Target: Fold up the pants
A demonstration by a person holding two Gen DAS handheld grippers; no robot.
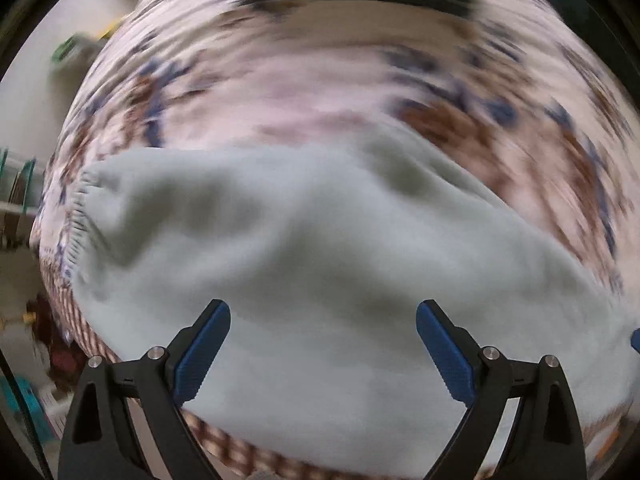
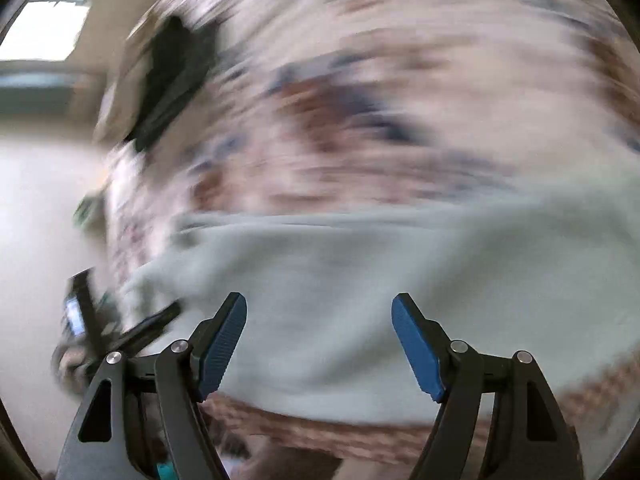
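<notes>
Plainly, the pale grey-green pants (image 1: 304, 240) lie bunched on a floral bedspread (image 1: 320, 80), near its front edge. Over the pants, the left gripper (image 1: 323, 344) hangs with fingers wide apart, holding nothing; the right gripper (image 2: 319, 340) likewise gapes empty. Both views are blurred.
</notes>
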